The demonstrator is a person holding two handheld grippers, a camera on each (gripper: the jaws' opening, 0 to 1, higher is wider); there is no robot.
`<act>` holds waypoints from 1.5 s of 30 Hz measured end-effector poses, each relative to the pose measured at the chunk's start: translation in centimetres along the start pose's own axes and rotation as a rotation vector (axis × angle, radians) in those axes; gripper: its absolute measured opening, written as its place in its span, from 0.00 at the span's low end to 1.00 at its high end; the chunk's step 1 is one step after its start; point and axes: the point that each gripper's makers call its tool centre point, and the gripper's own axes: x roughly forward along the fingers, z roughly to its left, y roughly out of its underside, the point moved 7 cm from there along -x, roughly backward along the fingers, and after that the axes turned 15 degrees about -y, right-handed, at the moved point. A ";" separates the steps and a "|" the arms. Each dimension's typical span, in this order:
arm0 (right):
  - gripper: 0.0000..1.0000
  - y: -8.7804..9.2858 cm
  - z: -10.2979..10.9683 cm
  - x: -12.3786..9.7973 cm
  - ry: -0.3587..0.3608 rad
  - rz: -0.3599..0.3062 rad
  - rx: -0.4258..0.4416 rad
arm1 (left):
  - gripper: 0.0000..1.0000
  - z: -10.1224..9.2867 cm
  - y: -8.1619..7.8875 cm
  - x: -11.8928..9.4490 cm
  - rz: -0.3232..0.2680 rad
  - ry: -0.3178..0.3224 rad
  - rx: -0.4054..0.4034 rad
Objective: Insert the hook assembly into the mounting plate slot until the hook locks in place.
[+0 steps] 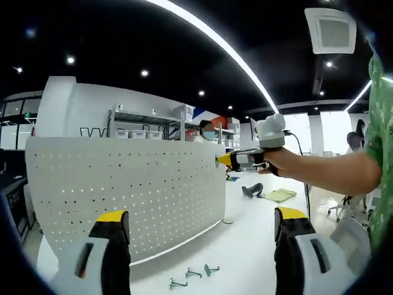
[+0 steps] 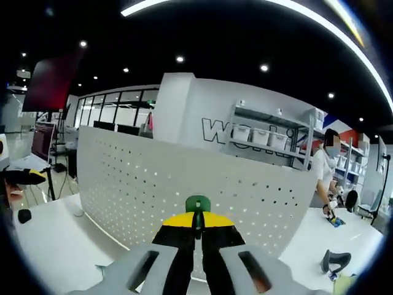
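A white perforated mounting plate (image 1: pixel 123 190) stands upright on the white table, curving across the left gripper view. Three small metal hooks (image 1: pixel 193 273) lie on the table in front of its lower edge. My left gripper (image 1: pixel 200 218) is open, its yellow-tipped jaws wide apart with nothing between them. My right gripper (image 1: pixel 226 160), held in a person's hand, points at the plate's upper right edge. In the right gripper view the right gripper (image 2: pixel 197 221) is shut on a green-headed hook (image 2: pixel 198 204), close in front of the plate (image 2: pixel 153 178).
A person (image 2: pixel 322 169) stands behind the plate near storage shelves (image 2: pixel 270 135). A black object (image 2: pixel 334 261) and a yellowish cloth (image 1: pixel 279 195) lie on the table to the right. The left gripper's tip (image 2: pixel 24 177) shows at the left edge.
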 end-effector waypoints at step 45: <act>0.01 -1.4 -4.9 6.5 0.057 -0.029 0.117 | 0.95 4.0 -0.1 -0.2 0.010 0.004 -0.060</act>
